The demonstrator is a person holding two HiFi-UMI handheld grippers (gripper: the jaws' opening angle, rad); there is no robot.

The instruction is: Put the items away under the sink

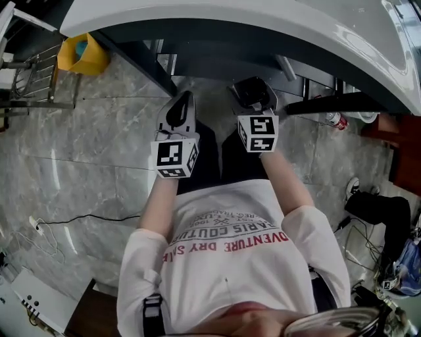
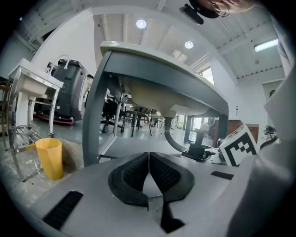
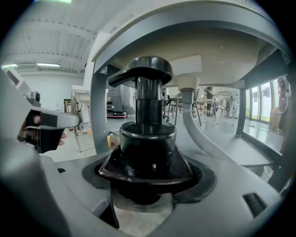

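We're crouched at the sink (image 1: 263, 20), both grippers held out low in front of us, just under its white front rim. The L gripper (image 1: 183, 105) is shut tight: in the left gripper view its two black ribbed pads (image 2: 129, 178) meet at the tips w/ nothing between them. It points past the grey frame leg (image 2: 95, 120) toward the open space below the basin.

The R gripper (image 1: 258, 105) is clamped on the black dispenser (image 3: 148, 139). In the right gripper view the jaws hug its wide flared base from both sides, and the body, neck & pump-like top stand upright above them. So the dispenser is in the R gripper's hold, up at the mouth of the under-sink space, not set down. Behind it, a bit to the right in that view, the pale drain pipe (image 3: 190, 115) curves down from the basin's underside. We can't tell whether the dispenser's top touches anything.

The two grippers sit side by side, near each other but apart, marker cubes facing up at us.

Around us: grey marble-look floor (image 1: 99, 138); a yellow bin (image 1: 82, 54) off to the left by a metal rack (image 1: 29, 79); a red & white can (image 1: 336, 120) on the floor to the right, beyond the frame. A thin black cable (image 1: 85, 219) trails across the tiles at left.
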